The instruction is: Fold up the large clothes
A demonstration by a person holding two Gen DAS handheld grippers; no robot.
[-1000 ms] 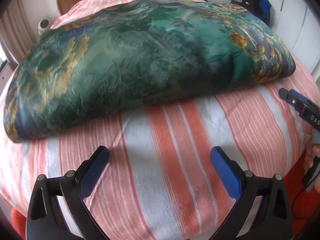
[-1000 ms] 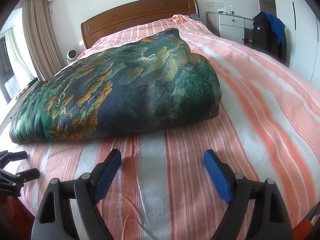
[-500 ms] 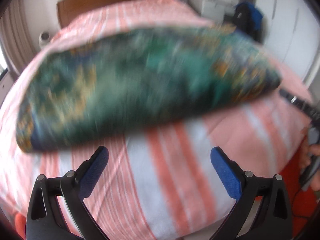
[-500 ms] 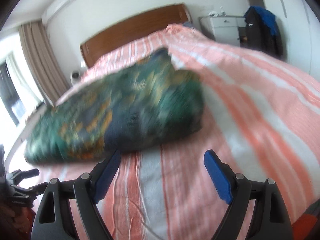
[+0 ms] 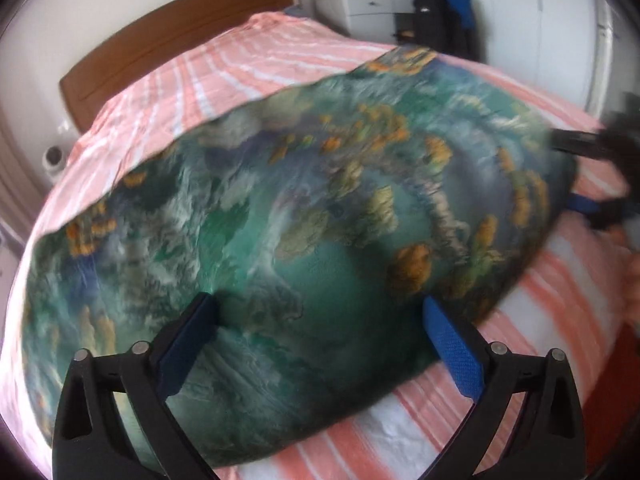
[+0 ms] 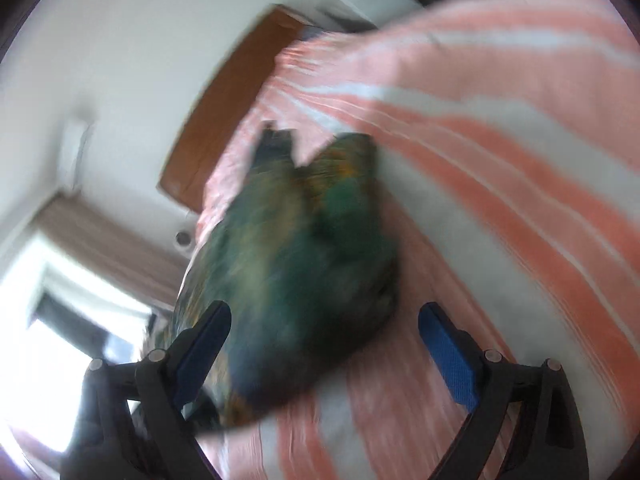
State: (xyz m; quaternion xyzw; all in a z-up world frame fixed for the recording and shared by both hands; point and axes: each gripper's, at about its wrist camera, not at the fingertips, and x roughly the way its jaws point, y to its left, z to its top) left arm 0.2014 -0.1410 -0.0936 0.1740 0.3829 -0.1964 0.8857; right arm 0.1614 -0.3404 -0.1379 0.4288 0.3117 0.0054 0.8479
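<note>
A folded garment, printed in green, teal, dark blue and orange, lies on a bed covered in orange-and-white stripes. In the left wrist view it fills the middle of the picture, running from about 8 o'clock to 2 o'clock, with its near edge toward the camera. The left gripper hangs over that near edge, its jaws spread wide; the blue pads stand apart with cloth seen between them, and neither pad presses on it as far as the blurred picture shows. At 3 o'clock in the same view the right gripper shows as a dark smear with a blue pad beside the garment's far end.

The right wrist view is tilted and heavily blurred. There the garment sits at the centre, stretching toward 11 o'clock, and the right gripper has its jaws opening, wide apart, with the garment's end between them. The left pad overlaps the cloth in the picture; whether it touches cannot be told. The right pad stands over bare striped bedding.

A wooden headboard is at 11 o'clock in the left view, a white dresser at 12 o'clock, and dark clothes hang beside it at 1 o'clock.
</note>
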